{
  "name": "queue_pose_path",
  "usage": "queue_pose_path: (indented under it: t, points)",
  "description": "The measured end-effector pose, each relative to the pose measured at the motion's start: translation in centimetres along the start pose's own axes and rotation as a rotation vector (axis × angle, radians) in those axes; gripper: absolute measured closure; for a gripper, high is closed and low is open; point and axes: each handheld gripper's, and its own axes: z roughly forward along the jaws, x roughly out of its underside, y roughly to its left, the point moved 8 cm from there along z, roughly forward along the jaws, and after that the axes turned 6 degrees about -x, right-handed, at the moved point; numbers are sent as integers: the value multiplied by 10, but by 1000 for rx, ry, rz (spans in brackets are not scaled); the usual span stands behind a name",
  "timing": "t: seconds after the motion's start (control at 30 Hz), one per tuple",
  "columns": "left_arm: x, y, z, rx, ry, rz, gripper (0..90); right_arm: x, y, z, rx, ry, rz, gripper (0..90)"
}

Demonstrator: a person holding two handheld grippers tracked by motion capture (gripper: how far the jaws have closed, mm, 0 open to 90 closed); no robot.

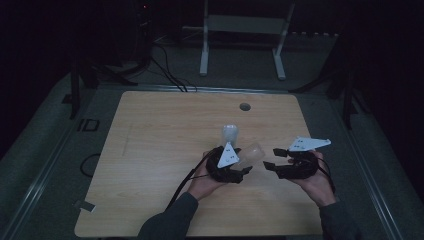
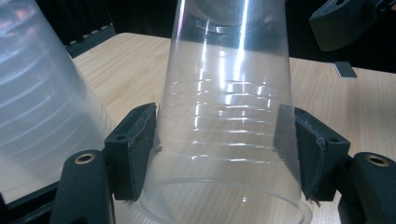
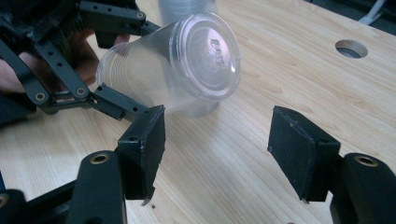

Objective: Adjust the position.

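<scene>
The wooden table carries a stack of clear cups standing mouth-down at the centre of the high view. Just below it the left gripper is clamped on one clear cup, held lying level with its base toward the right, probably to offer it. The right gripper, right of centre, has its jaws apart with nothing between them, facing that base.

light: dim, room dark | table: pale wood-grain rectangular table with round cable hole | floor: grey-green carpeted floor | beyond: white metal frame stand; black cables
</scene>
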Motion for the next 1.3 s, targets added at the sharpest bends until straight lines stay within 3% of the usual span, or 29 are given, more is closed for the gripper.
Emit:
queue_pose_path:
  t: [0.5,0.9,1.3]
  points:
    - [6,-1,0,19,30,28,315,-1,1,6,1,148,-106,361]
    - [5,4,-6,26,25,37,319,-1,4,6,-9,217,-169,360]
    - [6,4,-8,63,39,51,319,-5,8,9,-20,283,-243,360]
